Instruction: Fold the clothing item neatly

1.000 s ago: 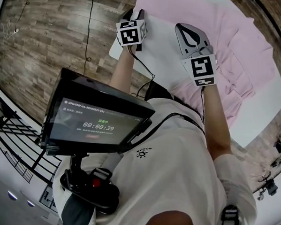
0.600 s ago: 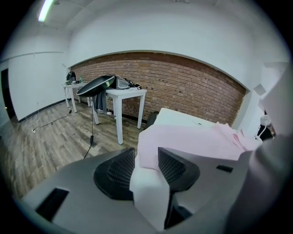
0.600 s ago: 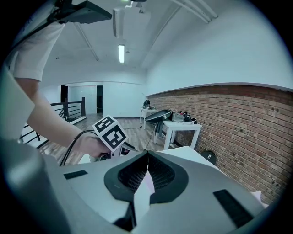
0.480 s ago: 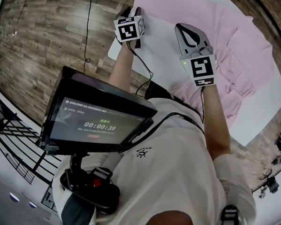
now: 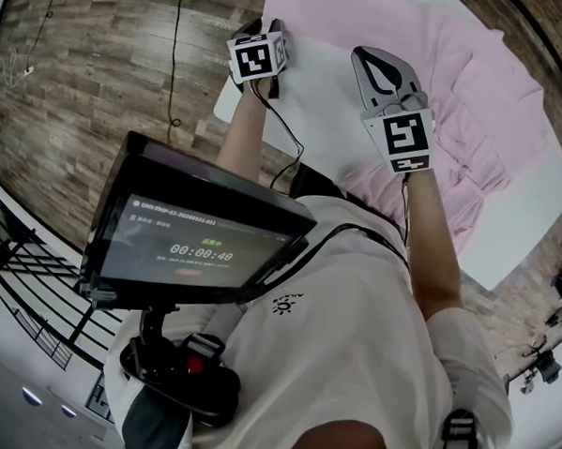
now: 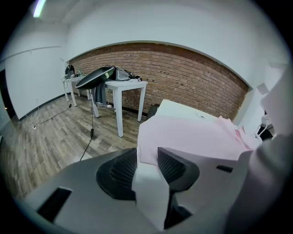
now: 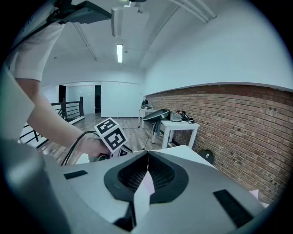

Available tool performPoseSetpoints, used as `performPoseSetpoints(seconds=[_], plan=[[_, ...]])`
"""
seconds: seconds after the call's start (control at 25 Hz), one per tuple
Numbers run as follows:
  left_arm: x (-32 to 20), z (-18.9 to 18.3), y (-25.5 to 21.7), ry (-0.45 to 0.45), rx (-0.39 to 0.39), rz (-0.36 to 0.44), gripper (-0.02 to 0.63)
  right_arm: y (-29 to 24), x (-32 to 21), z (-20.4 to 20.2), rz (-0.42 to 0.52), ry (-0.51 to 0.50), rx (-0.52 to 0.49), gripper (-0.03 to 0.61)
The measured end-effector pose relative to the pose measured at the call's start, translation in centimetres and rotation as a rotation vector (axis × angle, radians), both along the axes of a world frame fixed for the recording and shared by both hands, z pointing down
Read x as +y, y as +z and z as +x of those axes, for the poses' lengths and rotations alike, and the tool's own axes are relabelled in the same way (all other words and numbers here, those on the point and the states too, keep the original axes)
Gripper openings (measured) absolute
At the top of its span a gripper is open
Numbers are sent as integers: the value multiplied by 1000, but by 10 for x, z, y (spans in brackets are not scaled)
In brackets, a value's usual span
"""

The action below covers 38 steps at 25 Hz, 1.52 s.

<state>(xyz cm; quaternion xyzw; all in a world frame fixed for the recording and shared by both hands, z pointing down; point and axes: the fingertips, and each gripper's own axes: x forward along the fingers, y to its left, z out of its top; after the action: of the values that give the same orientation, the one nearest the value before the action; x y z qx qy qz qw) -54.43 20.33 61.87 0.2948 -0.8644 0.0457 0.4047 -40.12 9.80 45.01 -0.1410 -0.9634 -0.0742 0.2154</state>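
Pink shirt (image 5: 457, 87) is lying on the table (image 5: 310, 117) at one o'clock; I am lining the wide-open left gripper (image 6: 147, 165) on its edge, right gripper (image 7: 147, 170) closed empty, planning one square, single-layer pinch.

The shirt (image 5: 484, 117) was soft, creased cloth; the table (image 5: 310, 112) smooth and matt; the floor (image 5: 91, 87) grained wood; my right claw (image 7: 147, 157) matt plastic.
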Motion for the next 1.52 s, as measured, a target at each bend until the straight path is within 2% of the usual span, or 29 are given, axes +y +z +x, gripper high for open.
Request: performPoseSetpoints(seconds=[0.24, 0.6, 1.12, 1.36, 1.52], plan=[[2, -3, -1, -18, 13, 2, 138, -1, 1, -2, 0, 0, -4, 5], [0, -6, -3, 16, -12, -64, 43, 0, 4, -1, 6, -2, -2, 5], [-19, -12, -22, 91, -85, -21, 37, 1, 1, -3, 4, 39, -25, 5], [-46, 15, -43, 131, -124, -7, 35, -10, -17, 32, 4, 76, -50, 5], [-55, 13, -48, 149, -134, -5, 35, -13, -23, 34, 6, 95, -54, 5]])
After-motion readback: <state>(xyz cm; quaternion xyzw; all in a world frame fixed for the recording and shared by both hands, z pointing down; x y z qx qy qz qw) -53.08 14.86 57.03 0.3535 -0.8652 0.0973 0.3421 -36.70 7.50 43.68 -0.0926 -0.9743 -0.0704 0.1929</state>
